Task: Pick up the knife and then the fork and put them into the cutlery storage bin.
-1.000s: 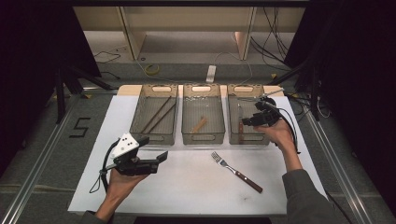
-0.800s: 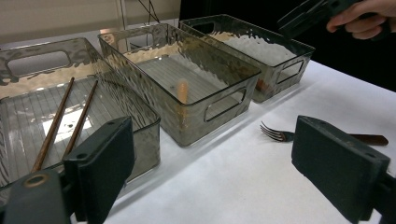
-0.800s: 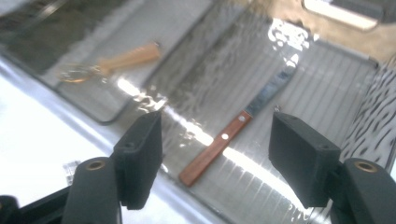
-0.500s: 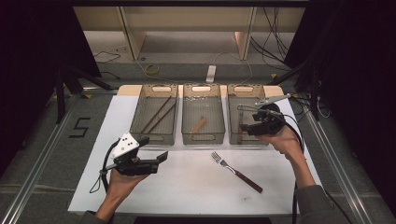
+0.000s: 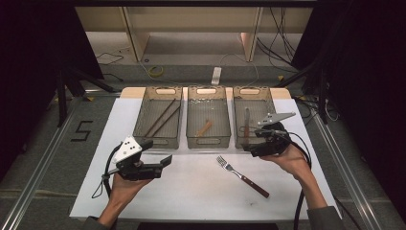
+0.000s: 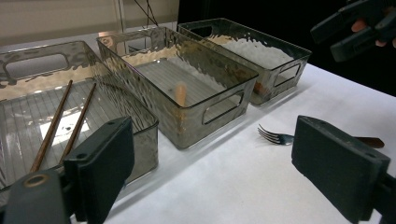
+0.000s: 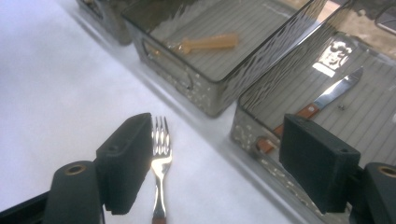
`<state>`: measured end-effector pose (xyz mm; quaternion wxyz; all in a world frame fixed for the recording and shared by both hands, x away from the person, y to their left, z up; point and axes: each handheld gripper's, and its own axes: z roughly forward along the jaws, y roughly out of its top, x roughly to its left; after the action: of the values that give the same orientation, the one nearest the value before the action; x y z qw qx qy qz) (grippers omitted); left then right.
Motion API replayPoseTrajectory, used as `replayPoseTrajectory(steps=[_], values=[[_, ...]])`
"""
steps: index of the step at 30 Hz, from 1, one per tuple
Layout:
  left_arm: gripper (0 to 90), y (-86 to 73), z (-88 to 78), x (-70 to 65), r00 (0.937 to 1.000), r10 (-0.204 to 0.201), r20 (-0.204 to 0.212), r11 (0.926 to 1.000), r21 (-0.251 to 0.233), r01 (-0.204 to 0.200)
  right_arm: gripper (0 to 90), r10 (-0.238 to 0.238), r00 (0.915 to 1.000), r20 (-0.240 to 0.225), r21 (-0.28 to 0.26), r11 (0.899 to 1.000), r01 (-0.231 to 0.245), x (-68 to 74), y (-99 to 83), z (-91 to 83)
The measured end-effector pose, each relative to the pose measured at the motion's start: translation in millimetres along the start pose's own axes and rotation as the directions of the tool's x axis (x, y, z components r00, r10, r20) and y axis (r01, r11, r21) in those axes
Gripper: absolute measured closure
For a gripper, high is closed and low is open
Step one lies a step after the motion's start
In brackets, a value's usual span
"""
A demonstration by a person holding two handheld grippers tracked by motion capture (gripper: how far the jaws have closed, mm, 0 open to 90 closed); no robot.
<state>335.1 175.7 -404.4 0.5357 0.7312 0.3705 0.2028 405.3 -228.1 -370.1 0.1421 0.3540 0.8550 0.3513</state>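
A fork (image 5: 234,171) with a dark wooden handle lies on the white mat, tines toward the bins; it also shows in the left gripper view (image 6: 280,137). My right gripper (image 5: 249,147) hovers just in front of the right bin (image 5: 253,91). Its jaws have just been opening and stand apart with nothing gripped. In the right gripper view (image 7: 222,161) the fork (image 7: 161,161) lies on the mat beyond the jaws. A knife (image 7: 327,98) rests in the right bin. My left gripper (image 5: 165,160) is held open over the mat's near left (image 6: 224,163).
Three clear bins stand in a row at the mat's far edge. The left bin (image 5: 158,141) holds two chopsticks (image 5: 163,117); the middle bin (image 5: 208,143) holds a short pale wooden piece (image 5: 205,128). The table edge runs just beyond the mat (image 5: 191,201).
My right gripper has drawn back from over the right bin toward the person, ending in front of the bin near the fork. The left gripper has stayed put.
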Motion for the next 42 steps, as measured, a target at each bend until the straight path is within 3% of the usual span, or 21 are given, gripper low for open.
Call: replayPoseTrajectory(steps=[17, 24, 31, 34, 39, 42], values=[[12.7, 0.4, -1.4, 0.4, 1.0, 0.0, 0.0, 1.0, -0.006, 0.0, 24.8, -0.039, 0.9986, -0.034, 0.097, 0.994, 0.042, 18.3, -22.0, 12.0], [12.3, 0.6, -2.0, 0.7, 1.0, -0.002, 0.0, 0.9999, -0.01, 0.002, 23.2, -0.055, 0.9975, -0.045, 0.173, 0.983, 0.062, 25.7, -34.4, 14.4], [12.1, 1.0, -1.7, 0.1, 1.0, -0.003, 0.002, 0.9999, -0.012, 0.003, 28.1, -0.065, 0.9967, -0.049, 0.281, 0.957, 0.076, 29.1, -50.0, 22.7], [12.2, 0.9, -1.9, 0.3, 1.0, -0.002, 0.002, 0.9999, -0.012, 0.002, 33.1, -0.065, 0.9957, -0.065, 0.306, 0.949, 0.082, 31.0, -54.0, 25.9], [12.2, 0.9, -2.2, 0.5, 1.0, 0.0, 0.002, 0.9999, -0.012, 0.0, 41.9, -0.092, 0.9933, -0.069, 0.364, 0.925, 0.111, 34.5, -60.7, 36.3], [12.1, 0.9, -1.8, 0.2, 1.0, -0.002, 0.002, 0.9999, -0.012, 0.002, 45.9, -0.097, 0.9933, -0.063, 0.387, 0.915, 0.114, 34.4, -62.8, 40.0]])
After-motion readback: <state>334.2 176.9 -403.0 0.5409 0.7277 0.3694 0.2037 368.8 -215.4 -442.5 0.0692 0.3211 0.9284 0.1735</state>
